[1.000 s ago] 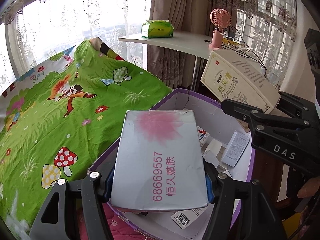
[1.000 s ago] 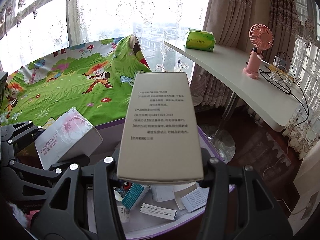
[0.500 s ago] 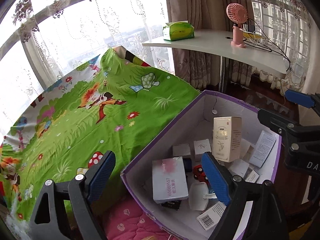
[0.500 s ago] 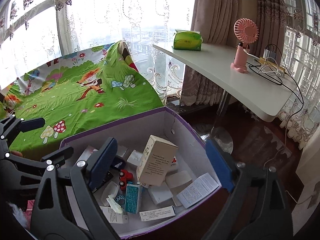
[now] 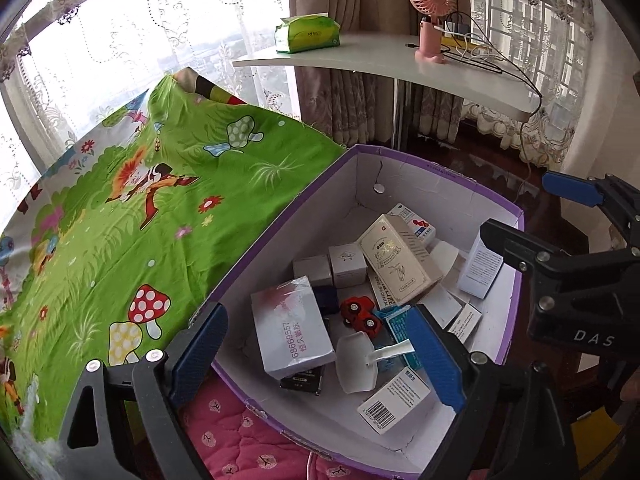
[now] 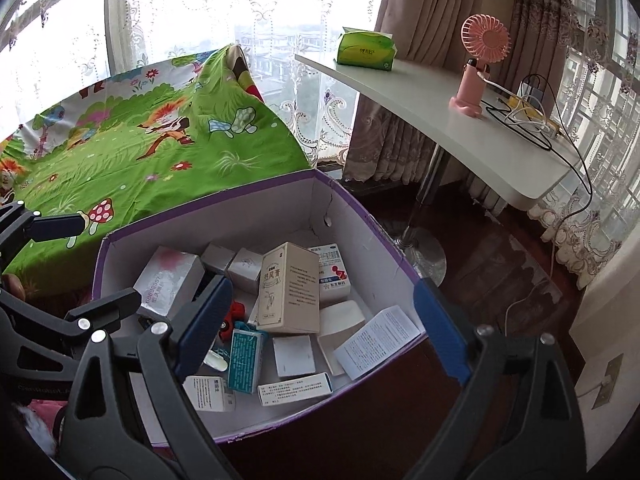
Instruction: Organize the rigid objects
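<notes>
Both grippers hang over an open purple-edged box (image 5: 432, 172), jaws spread wide and grasping nothing: the left gripper (image 5: 316, 350) at the box's 7 o'clock corner, the right gripper (image 6: 322, 322) over its near side. Inside the box, a silver carton with pink print (image 5: 290, 326) lies flat at 9 o'clock, and a cream carton (image 6: 289, 287) leans tilted on smaller packets near the middle. A red toy car (image 5: 360, 314) sits between them. The box rests beside a green cartoon bedsheet (image 5: 140, 220). At 1 o'clock, a pink fan (image 6: 478, 66) stands on a white desk (image 6: 432, 112).
</notes>
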`<state>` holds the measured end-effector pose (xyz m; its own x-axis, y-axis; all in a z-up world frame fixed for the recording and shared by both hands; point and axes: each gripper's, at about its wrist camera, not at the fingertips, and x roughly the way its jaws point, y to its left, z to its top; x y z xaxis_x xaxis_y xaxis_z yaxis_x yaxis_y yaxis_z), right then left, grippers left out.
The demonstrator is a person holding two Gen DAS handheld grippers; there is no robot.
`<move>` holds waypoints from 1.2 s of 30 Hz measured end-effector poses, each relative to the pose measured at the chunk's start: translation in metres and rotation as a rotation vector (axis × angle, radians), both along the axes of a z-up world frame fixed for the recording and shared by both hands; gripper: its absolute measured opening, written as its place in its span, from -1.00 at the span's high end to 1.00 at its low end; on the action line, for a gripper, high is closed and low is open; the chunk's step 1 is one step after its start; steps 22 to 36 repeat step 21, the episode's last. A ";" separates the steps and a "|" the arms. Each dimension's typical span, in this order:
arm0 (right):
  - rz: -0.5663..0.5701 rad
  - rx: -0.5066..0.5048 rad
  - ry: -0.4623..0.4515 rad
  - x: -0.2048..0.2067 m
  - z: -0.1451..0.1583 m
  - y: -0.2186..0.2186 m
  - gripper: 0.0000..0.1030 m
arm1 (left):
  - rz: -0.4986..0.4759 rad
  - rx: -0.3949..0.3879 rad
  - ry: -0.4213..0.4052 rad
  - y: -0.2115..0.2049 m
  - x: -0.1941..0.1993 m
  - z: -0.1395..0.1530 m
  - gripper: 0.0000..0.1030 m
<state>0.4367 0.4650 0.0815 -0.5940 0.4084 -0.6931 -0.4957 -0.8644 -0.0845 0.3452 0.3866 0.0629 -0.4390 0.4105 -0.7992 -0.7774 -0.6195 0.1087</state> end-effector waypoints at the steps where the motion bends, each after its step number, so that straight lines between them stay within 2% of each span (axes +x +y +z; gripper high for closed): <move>1: 0.000 -0.002 -0.002 0.000 0.000 0.000 -0.81 | 0.003 0.001 -0.008 0.000 -0.001 -0.001 -0.78; 7: -0.022 -0.009 -0.026 0.001 -0.005 0.002 -0.81 | 0.021 0.019 -0.068 -0.002 -0.009 -0.003 -0.78; 17: -0.047 -0.038 -0.031 0.003 -0.010 0.007 -0.81 | 0.020 0.031 -0.068 -0.004 -0.011 -0.003 -0.78; 20: -0.048 -0.040 -0.027 0.003 -0.011 0.007 -0.81 | 0.055 0.058 -0.033 -0.009 -0.013 -0.002 -0.78; 36: -0.049 -0.041 -0.024 0.004 -0.011 0.006 -0.81 | 0.060 0.055 -0.032 -0.009 -0.014 -0.002 -0.78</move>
